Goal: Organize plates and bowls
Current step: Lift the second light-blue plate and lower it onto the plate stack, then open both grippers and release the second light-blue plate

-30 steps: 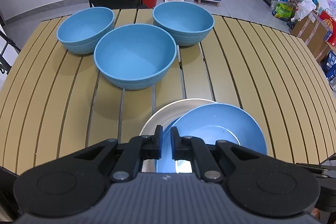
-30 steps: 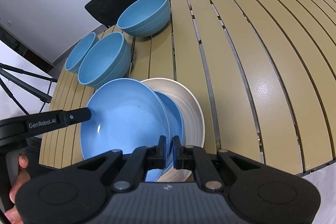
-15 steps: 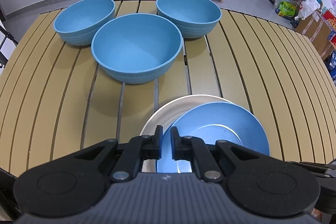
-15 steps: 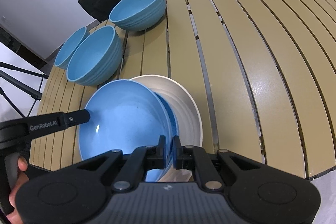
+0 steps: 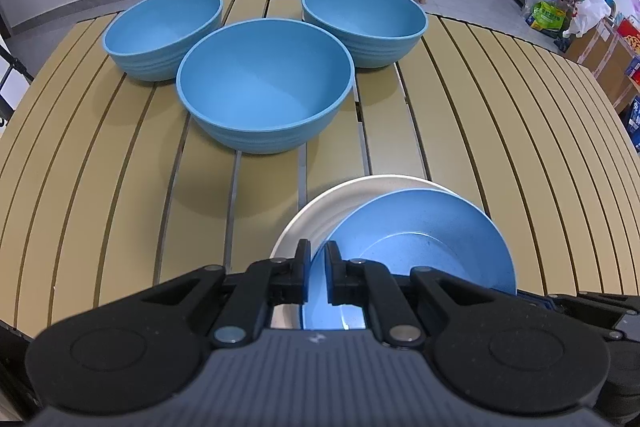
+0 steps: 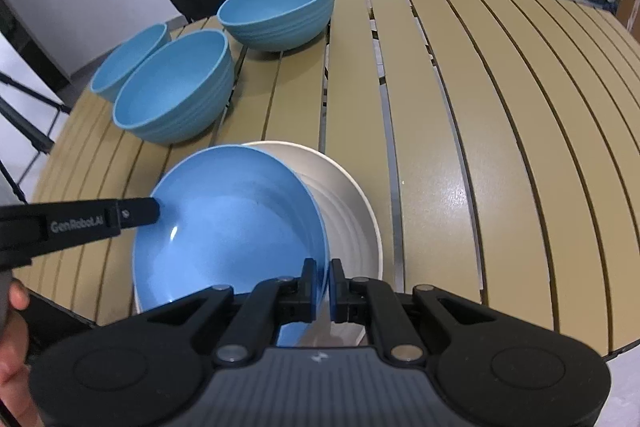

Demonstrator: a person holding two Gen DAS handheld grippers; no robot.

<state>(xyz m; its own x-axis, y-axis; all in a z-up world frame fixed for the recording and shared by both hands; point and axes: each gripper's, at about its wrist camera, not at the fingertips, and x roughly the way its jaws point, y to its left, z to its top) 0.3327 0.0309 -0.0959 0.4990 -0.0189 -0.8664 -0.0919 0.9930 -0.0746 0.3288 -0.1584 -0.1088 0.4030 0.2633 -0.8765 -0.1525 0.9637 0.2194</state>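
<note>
Slatted table (image 5: 500, 115): both grippers pinch blue plate (image 6: 232, 227) rims (opposite edges).

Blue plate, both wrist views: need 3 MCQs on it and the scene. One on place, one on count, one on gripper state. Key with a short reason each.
1. Where is the blue plate?
A. Over the white plate, tilted
B. Inside a bowl
C. On the chair

2. How many blue bowls stand on the slatted table?
A. One
B. Three
C. Five

3. What are the two grippers doing?
A. Both open, away from the plate
B. Only the right one grips
C. Both shut on the blue plate's rim

Key:
1. A: it leans over the white plate, one edge raised.
2. B: the near bowl, left bowl and right bowl are the only ones.
3. C: the left gripper and right gripper each pinch its rim.
</note>
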